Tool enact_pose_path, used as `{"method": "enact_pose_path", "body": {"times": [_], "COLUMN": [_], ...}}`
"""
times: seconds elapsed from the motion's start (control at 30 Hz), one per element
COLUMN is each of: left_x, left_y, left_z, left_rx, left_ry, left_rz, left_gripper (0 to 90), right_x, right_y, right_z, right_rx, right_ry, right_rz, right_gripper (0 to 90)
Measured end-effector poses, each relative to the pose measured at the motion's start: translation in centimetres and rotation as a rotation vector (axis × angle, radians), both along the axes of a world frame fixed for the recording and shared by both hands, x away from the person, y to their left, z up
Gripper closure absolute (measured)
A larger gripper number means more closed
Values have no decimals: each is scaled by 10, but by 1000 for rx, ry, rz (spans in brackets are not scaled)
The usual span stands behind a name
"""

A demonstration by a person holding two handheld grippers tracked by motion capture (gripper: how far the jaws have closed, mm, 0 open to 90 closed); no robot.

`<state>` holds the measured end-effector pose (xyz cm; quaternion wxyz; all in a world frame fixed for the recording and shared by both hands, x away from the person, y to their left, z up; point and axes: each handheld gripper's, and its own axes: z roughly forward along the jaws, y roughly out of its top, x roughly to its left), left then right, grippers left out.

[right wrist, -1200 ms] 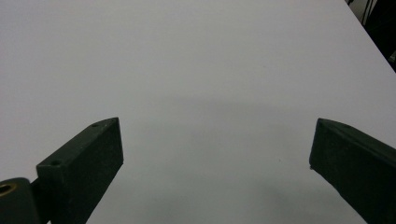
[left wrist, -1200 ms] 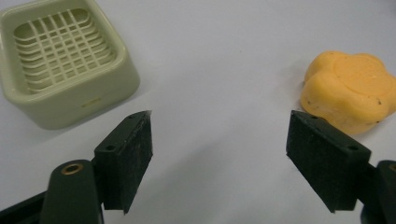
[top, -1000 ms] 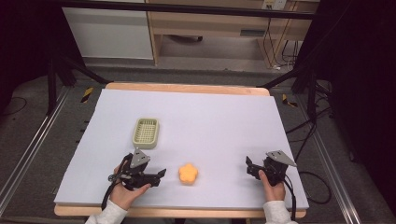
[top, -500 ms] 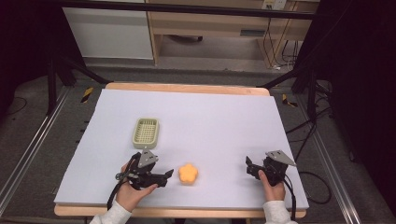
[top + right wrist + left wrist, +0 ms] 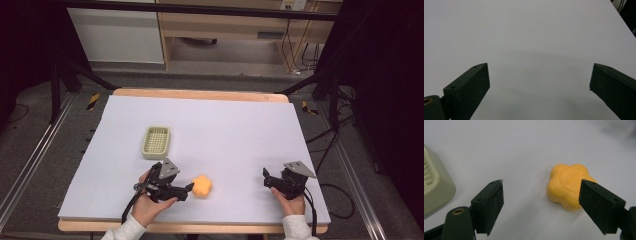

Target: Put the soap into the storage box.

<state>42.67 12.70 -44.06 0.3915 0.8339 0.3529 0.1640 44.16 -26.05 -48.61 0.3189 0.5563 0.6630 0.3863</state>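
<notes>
A white table (image 5: 240, 125) with a wooden edge is filling most of the high view, standing on a grey floor (image 5: 65, 130) between black stand legs (image 5: 57, 85), with a cabinet (image 5: 115, 35) and wooden shelving (image 5: 225, 25) lying beyond its far edge and cables (image 5: 325, 145) trailing off to the right.

A pale green basket (image 5: 156, 142) is sitting left of the table's middle; in the left gripper view its corner is showing at the left edge (image 5: 435, 187), well clear of the jaws.

The left gripper (image 5: 188, 189) is lying low at the near edge, held in the person's left hand (image 5: 150, 205), and pointing to the right. Its jaws are standing wide apart with nothing between them. In its own view (image 5: 541, 205) the right jaw is overlapping the soap's edge, while the left jaw is staying apart over bare table.

The right gripper (image 5: 265, 179) is sitting near the table's near right corner in the right hand (image 5: 290, 202), well apart from everything. Its jaws (image 5: 540, 85) are also gaping wide over bare white surface.

An orange flower-shaped soap (image 5: 202, 186) is lying flat just beside the left gripper's tips, nothing between it and the basket (image 5: 569, 187).
</notes>
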Motion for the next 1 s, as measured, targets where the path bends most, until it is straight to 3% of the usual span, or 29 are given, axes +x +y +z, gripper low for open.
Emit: {"method": "enact_pose_path", "body": {"times": [0.33, 0.67, 1.0], "left_x": [2, 4, 5], "left_y": [-11, -21, -30], "left_z": [5, 0, -2], "left_rx": [4, 34, 52], "left_ry": [-3, 10, 22], "left_rz": [-25, -50, -71], "left_gripper": [194, 186, 175], "right_x": [-6, -3, -3], "right_y": [-1, 2, 2], "right_z": [1, 0, 0], "right_rx": [12, -21, -17], "right_ry": [-56, -28, -23], "right_rz": [30, 42, 46], "right_gripper": [28, 44, 44]}}
